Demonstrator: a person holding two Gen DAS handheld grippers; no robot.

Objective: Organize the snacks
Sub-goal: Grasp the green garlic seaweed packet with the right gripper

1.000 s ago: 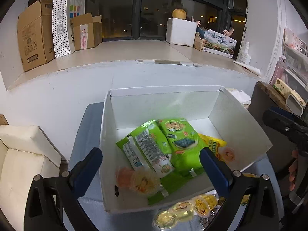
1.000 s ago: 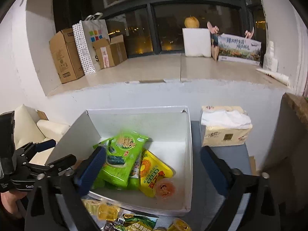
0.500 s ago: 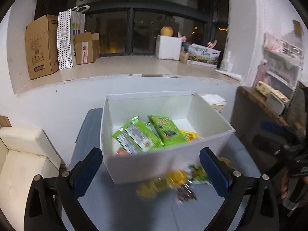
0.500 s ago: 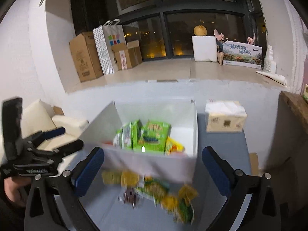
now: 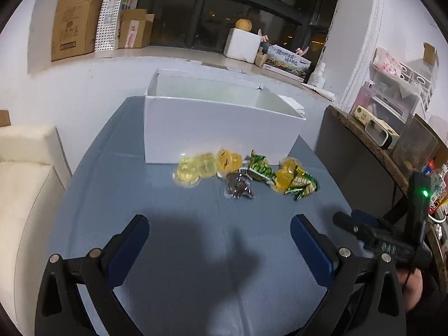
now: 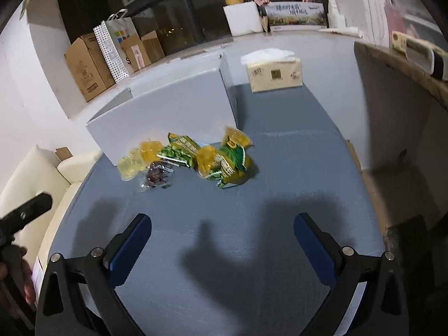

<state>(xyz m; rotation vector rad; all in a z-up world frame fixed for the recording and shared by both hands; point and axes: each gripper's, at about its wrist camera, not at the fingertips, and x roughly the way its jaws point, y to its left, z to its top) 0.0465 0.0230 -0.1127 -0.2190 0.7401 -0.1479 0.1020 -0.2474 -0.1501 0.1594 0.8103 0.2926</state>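
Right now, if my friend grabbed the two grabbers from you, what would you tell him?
Left gripper: open, empty, above the blue table.
Right gripper: open, empty too.
Loose snacks lie in front of the white box: yellow jelly cups, a dark packet, green packets.
This angle hides the box's inside.
Left to do: put these snacks into the box.

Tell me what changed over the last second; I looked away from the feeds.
Both grippers, left and right, pulled back and down from above the white box, so its inside is now hidden. Nothing was grasped or released; jaws stayed open and empty. The loose snacks stayed on the blue table before the box.
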